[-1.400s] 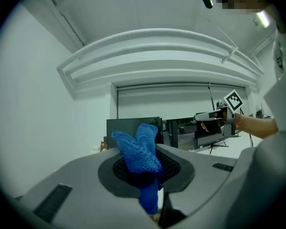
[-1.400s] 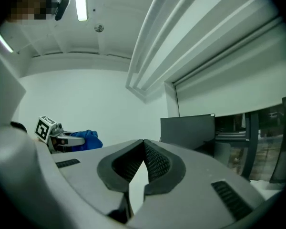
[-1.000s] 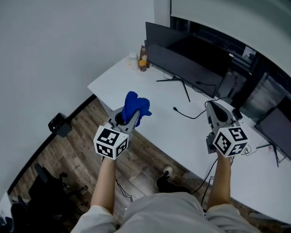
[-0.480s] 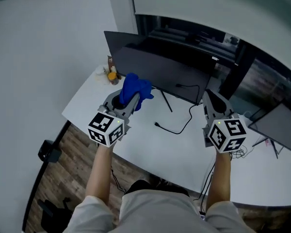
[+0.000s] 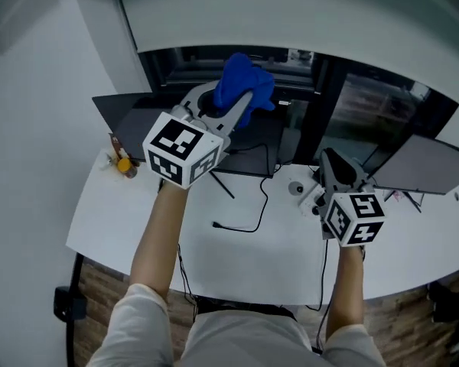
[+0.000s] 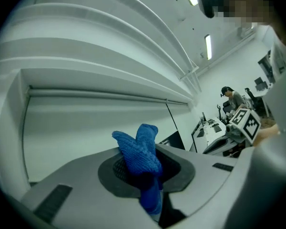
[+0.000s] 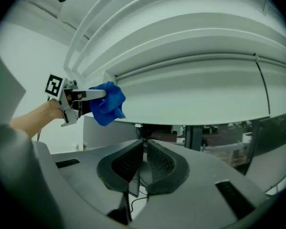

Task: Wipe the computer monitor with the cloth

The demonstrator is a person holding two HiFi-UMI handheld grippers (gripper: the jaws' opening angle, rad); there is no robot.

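A: Where's the cloth (image 5: 243,82)?
B: Clamped in the left tool (image 5: 242,104), bunched past its tips, held high over the monitor's (image 5: 126,117) top edge.
A: And the right tool (image 5: 330,161)?
B: Jaws together, nothing between them, low above the bench (image 5: 130,220), right of the monitor

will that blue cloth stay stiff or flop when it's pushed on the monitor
Probably floppy: the cloth bunches in soft folds above the left tool, which is shut on it. Its knitted texture likely grips rather than slides.
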